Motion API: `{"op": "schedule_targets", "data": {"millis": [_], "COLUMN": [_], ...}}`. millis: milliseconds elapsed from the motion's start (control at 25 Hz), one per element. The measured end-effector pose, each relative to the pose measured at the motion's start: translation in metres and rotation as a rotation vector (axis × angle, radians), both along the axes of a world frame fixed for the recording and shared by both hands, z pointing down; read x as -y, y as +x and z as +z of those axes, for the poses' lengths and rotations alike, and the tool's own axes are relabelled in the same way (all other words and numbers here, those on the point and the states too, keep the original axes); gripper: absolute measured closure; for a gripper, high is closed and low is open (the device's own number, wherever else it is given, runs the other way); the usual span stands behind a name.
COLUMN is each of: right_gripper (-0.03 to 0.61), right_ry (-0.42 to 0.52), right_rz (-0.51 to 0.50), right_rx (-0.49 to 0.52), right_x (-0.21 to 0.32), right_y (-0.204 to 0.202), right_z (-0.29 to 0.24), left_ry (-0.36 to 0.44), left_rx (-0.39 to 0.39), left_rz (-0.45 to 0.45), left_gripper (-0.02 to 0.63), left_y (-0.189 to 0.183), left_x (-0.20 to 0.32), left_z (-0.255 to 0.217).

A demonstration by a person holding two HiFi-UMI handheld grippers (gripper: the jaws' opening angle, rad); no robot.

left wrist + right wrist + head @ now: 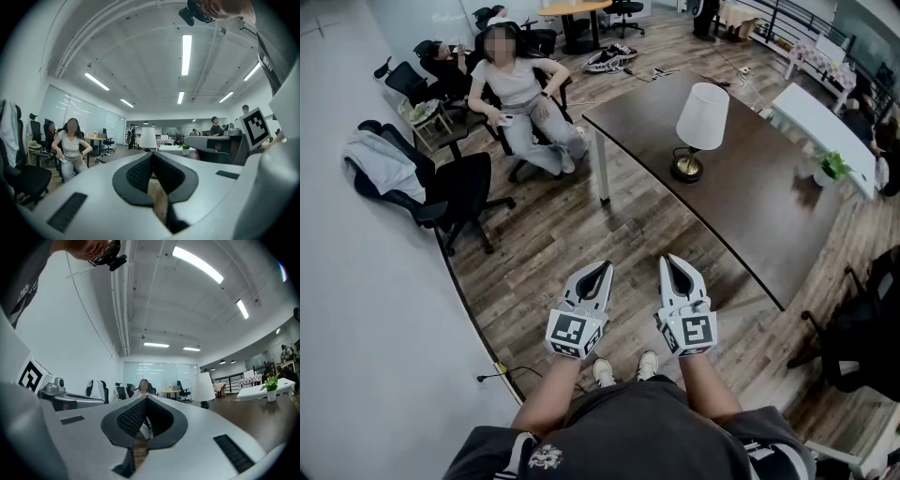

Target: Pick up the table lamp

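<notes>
The table lamp (702, 116) has a white shade and a round brass base. It stands upright on the dark brown table (769, 216), toward its far left corner. My two grippers hover side by side over the wooden floor, well short of the table and the lamp. The left gripper (604, 267) is shut with nothing in it, and the right gripper (668, 260) is shut and empty too. In the left gripper view the lamp (148, 138) is small and far off, straight past the closed tips (152, 155). In the right gripper view the lamp (204, 387) stands to the right of the closed tips (144, 399).
A person (522, 91) sits in an office chair at the far left. A black chair (455, 192) draped with a jacket stands by the left wall. A small potted plant (832, 167) sits on the table's right side, beside a white table (820, 120). Another dark chair (862, 337) is at the right.
</notes>
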State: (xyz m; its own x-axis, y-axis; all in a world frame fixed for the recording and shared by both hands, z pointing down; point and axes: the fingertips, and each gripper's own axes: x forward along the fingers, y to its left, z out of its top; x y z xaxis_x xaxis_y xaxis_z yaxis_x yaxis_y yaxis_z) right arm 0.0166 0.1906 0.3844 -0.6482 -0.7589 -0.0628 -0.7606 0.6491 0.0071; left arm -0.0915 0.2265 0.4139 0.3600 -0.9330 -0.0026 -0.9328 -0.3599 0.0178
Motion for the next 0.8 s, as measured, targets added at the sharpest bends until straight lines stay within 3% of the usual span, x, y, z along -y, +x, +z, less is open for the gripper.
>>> {"op": "schedule_targets", "data": {"millis": [560,800], "right_gripper": [0.552,0.552], "right_ry": [-0.014,-0.013], "right_rz": [-0.011,-0.004], "right_rx": [0.014,0.014], "right_x": [0.009,0.017], "right_y": [0.006,0.015], "right_z": [0.011,0.014], "left_ry": [0.031,0.007], "left_rx": [0.055,0.052], "left_rz": [0.016,0.017], "left_gripper": [0.604,0.604], "left_y": [0.013,0.019], "left_x": [0.004,0.012], "left_z": [-0.006,0.003]}}
